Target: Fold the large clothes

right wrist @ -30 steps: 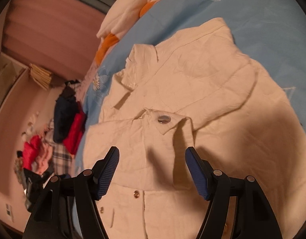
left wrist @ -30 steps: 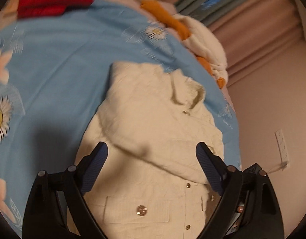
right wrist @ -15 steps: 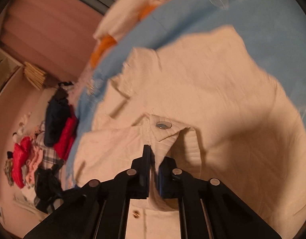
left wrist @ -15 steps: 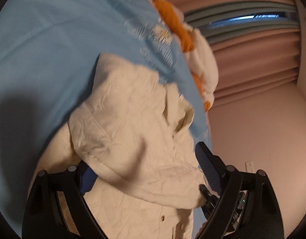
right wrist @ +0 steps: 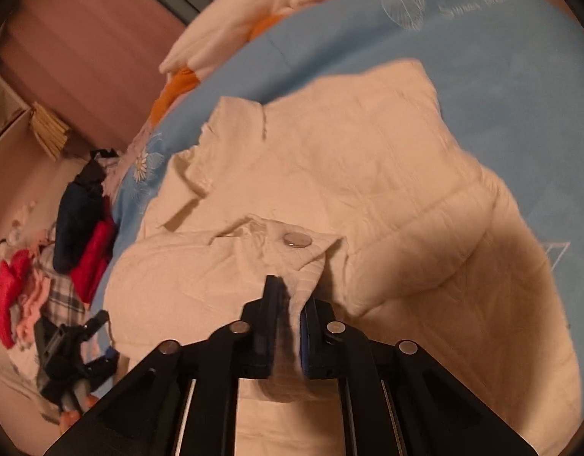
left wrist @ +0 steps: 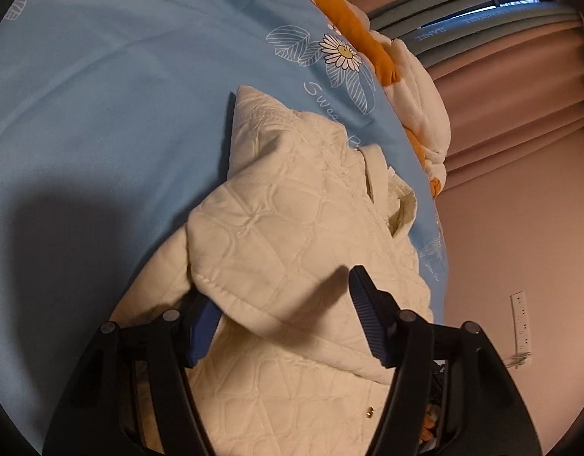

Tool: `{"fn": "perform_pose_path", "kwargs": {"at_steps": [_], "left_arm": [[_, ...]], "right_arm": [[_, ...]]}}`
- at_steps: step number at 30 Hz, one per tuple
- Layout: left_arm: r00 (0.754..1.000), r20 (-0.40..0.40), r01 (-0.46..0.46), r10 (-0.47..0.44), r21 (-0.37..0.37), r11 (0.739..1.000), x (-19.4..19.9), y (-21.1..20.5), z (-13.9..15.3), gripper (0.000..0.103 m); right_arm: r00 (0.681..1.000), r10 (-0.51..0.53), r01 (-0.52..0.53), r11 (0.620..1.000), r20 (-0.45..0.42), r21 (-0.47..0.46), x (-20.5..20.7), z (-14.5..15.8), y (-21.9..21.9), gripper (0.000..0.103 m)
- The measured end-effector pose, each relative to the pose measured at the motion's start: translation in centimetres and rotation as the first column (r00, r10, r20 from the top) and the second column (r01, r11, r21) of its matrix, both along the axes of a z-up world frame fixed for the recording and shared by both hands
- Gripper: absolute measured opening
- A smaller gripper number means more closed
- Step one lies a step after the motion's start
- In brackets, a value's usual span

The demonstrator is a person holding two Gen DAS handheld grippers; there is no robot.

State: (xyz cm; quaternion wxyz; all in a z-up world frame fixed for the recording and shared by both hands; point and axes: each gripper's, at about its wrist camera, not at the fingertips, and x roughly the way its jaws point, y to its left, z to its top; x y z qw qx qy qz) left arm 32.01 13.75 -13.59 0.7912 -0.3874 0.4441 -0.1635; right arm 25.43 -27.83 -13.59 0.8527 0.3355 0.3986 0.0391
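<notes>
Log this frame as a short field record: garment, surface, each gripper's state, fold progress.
garment: cream quilted jacket, sleeves folded across its front
surface: blue floral bedspread
right gripper: shut on a fold of jacket fabric below a silver button
left gripper: jaws just been closing, folded sleeve edge between them, grip not confirmed
fold progress: partly folded, not finished

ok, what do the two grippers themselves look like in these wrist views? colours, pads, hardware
Both match. The left gripper and the right gripper have black, angular plastic arms that fan out like a scissor linkage, with round silver pivot pins at the joints. The finger pads are dark blue with fine ribbing. No cables, labels or markings are visible on either, and no sleeve or hand shows clearly.
</notes>
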Motion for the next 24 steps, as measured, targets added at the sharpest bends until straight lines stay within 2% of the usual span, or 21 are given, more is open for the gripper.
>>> {"fn": "perform_pose_path", "kwargs": {"at_steps": [1, 2, 3, 8, 10, 14, 17, 20, 22, 24], "left_arm": [[1.0, -0.004, 0.009, -0.009, 0.007, 1.0, -0.1, 0.1, 0.2, 0.066], [1.0, -0.014, 0.027, -0.027, 0.026, 0.999, -0.4, 0.4, 0.7, 0.069], [0.999, -0.025, 0.044, -0.042, 0.057, 0.997, -1.0, 0.7, 1.1, 0.072], [0.997, 0.016, 0.067, -0.07, 0.169, 0.983, -4.3, 3.3, 3.7, 0.077], [0.997, 0.04, 0.055, -0.067, 0.247, 0.968, -4.1, 3.0, 5.0, 0.078], [0.988, 0.108, 0.077, -0.114, 0.301, 0.95, -2.9, 0.2, 6.3, 0.077], [0.976, 0.142, 0.091, -0.163, 0.414, 0.906, -1.2, -3.5, 6.0, 0.075], [0.979, 0.107, 0.11, -0.176, 0.451, 0.886, 0.5, -5.4, 4.1, 0.07], [0.982, 0.062, 0.125, -0.178, 0.495, 0.86, 1.6, -6.2, 2.4, 0.07], [0.981, 0.016, 0.159, -0.193, 0.508, 0.847, 2.4, -6.7, 1.1, 0.07]], "right_arm": [[1.0, -0.003, 0.003, 1.0, -0.001, 0.025, -0.1, 0.0, -0.3, 0.008], [1.0, -0.001, 0.001, 0.999, -0.007, 0.039, -0.1, 0.2, -0.5, 0.015], [1.0, 0.003, -0.003, 0.999, -0.008, 0.036, -0.3, 0.6, -0.7, 0.018], [0.999, -0.004, 0.009, 0.995, 0.049, -0.096, -2.6, 3.7, -0.9, 0.036], [0.997, 0.0, 0.011, 0.989, 0.078, -0.15, -2.7, 4.8, -0.3, 0.036], [0.989, 0.074, -0.039, 0.966, 0.128, -0.257, -1.8, 6.4, 2.8, 0.036], [0.979, 0.127, -0.057, 0.922, 0.159, -0.382, -0.4, 6.7, 5.5, 0.036], [0.98, 0.15, -0.081, 0.903, 0.132, -0.423, 1.7, 5.6, 6.1, 0.032], [0.985, 0.152, -0.103, 0.904, 0.085, -0.416, 2.7, 4.3, 5.9, 0.032], [0.989, 0.146, -0.128, 0.904, 0.014, -0.407, 4.0, 2.1, 5.6, 0.028]]}}
